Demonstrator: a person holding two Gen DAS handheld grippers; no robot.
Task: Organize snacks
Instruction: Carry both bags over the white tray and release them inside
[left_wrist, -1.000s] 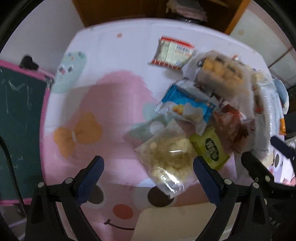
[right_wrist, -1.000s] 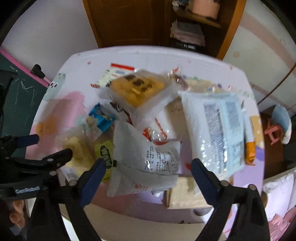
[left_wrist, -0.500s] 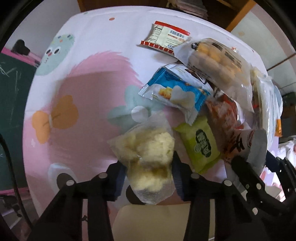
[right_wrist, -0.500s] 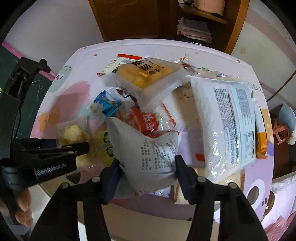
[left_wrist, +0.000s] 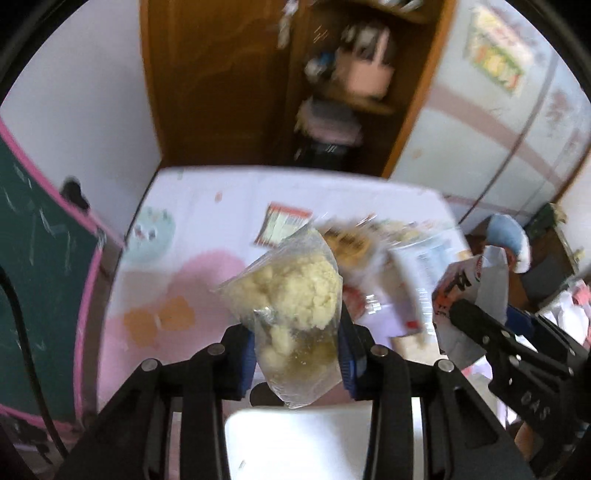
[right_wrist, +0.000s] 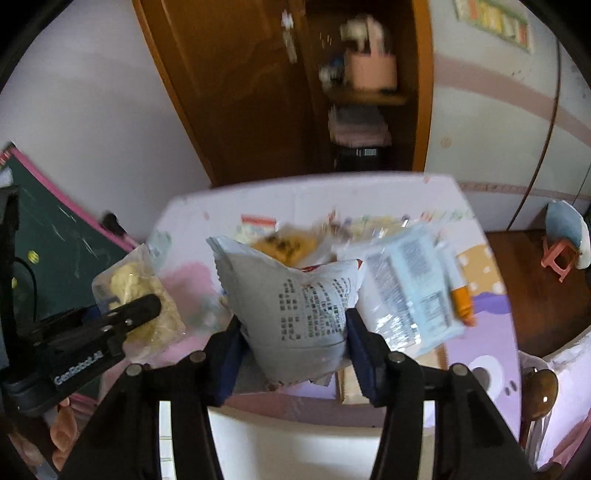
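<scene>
snacks are coming off the counter (left_wrist: 229, 206): a second ago my jaws stood wide over the pile; now my left gripper (left_wrist: 297, 350) is clenched on the clear bag of pale puffs (left_wrist: 291, 295) and my right gripper (right_wrist: 293, 332) on the grey printed packet (right_wrist: 295, 299), both lifted, so sorting has begun. the remaining pile is blurred, labels unreadable; no destination shows.

Left gripper (left_wrist: 297, 354) and right gripper (right_wrist: 293, 334) — both raised, side by side; each clamped on a packet
</scene>
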